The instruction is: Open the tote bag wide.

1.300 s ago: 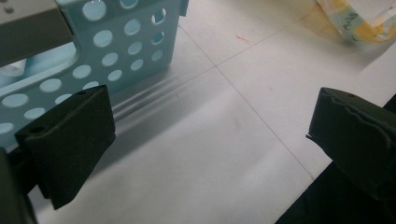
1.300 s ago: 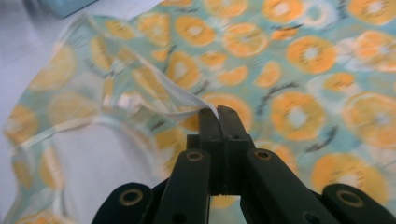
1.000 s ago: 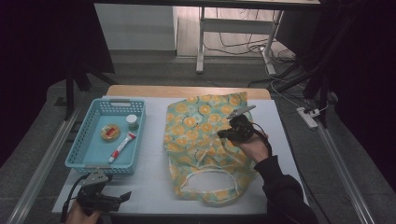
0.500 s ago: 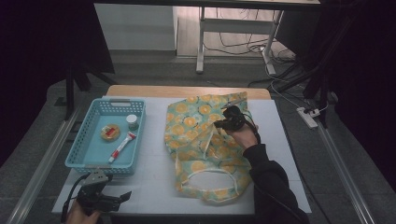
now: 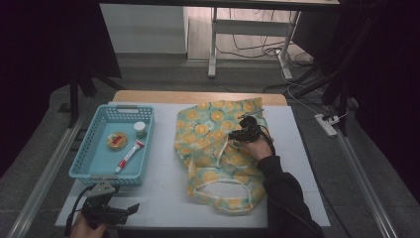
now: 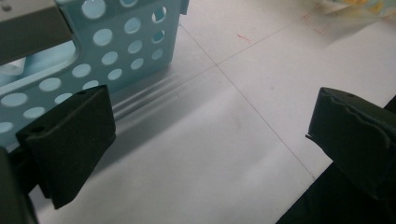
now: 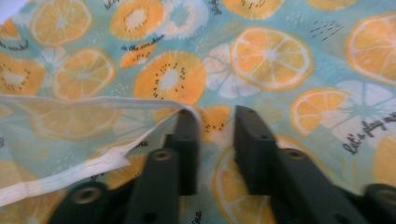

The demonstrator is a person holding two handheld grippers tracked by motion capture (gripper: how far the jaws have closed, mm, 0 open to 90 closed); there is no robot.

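Note:
A tote bag printed with orange and kiwi slices lies flat on the white table, its handles toward the near edge. My right gripper rests low over the bag's far half. In the right gripper view its jaws have just been opening and stand a little apart, with only the fabric beneath them. A white-edged hem drapes against the left jaw's tip, unpinched. My left gripper sits at the table's near left corner, wide open and holding nothing.
A light blue perforated basket stands at the left, holding a round orange tin, a small white bottle and a red and white tube. Its wall is close beside the left gripper. Dark floor, metal rails and cables surround the table.
The right hand has shifted left and sunk onto the bag, and the fabric under it has settled flatter. The left hand has stayed put.

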